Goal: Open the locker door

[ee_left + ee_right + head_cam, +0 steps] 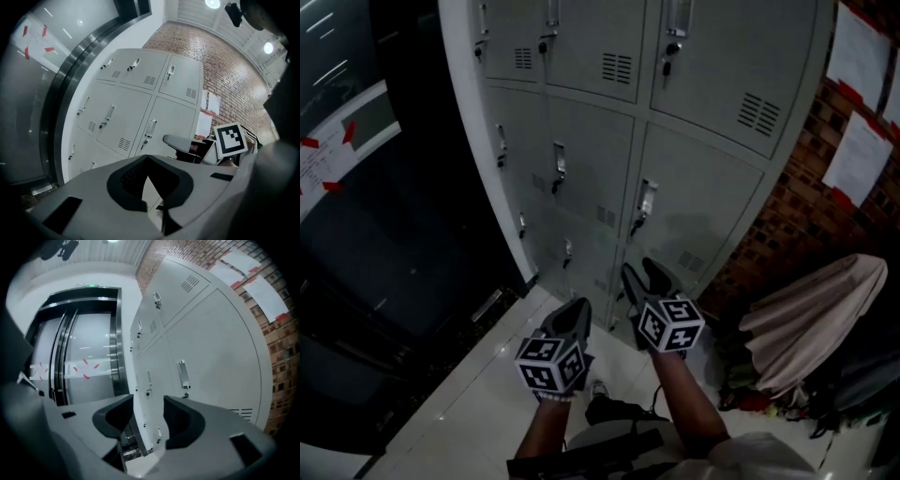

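Jaws of right gripper (147,399) apart, clear of the locker door (220,362); left gripper (147,158) jaws together.

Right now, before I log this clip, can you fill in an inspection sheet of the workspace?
Surface: pale tiled floor; no table in view.
Job's things: grey lockers, every door in view closed; middle-row handle untouched.
Clutter: heap of cloth and bags on the floor at the right.
Grippers: left gripper shut, empty; right gripper open, nothing between its jaws, not touching the lockers.
Cables: nothing seen.
Surroundings: brick wall with paper sheets; dark glass wall with red tape marks.
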Demonstrator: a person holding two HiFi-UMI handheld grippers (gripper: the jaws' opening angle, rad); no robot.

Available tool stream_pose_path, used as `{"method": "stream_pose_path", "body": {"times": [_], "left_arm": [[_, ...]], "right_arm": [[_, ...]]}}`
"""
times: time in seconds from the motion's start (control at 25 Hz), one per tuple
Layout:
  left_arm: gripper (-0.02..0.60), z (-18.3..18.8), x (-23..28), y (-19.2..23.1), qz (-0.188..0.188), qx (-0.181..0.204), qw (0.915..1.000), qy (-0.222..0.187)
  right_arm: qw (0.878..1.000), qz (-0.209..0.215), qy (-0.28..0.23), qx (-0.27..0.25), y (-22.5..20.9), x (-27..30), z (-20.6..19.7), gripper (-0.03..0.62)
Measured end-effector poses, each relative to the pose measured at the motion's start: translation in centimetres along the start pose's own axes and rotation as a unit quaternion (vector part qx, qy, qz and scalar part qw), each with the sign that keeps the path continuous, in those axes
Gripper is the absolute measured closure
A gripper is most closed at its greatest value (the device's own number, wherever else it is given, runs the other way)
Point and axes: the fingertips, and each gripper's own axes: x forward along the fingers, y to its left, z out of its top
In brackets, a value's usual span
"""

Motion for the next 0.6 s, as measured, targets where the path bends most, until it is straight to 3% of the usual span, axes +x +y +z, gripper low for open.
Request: {"method": "stream_pose_path", "body": {"times": [0.36, 0.6], "left_arm": [[0.592, 3.5, 8.0, 2.4, -0.031, 0.025, 0.9991, 0.016], [0.592, 4.5, 12.0, 3.4, -0.046, 0.028, 0.9983, 0.022]], "right_arm": [[0.993, -0.115, -0.013, 0.021, -7.4, 8.3, 2.4, 0.369], [0.992, -0.128, -0.017, -0.003, -8.7, 12.3, 3.4, 0.374]]}}
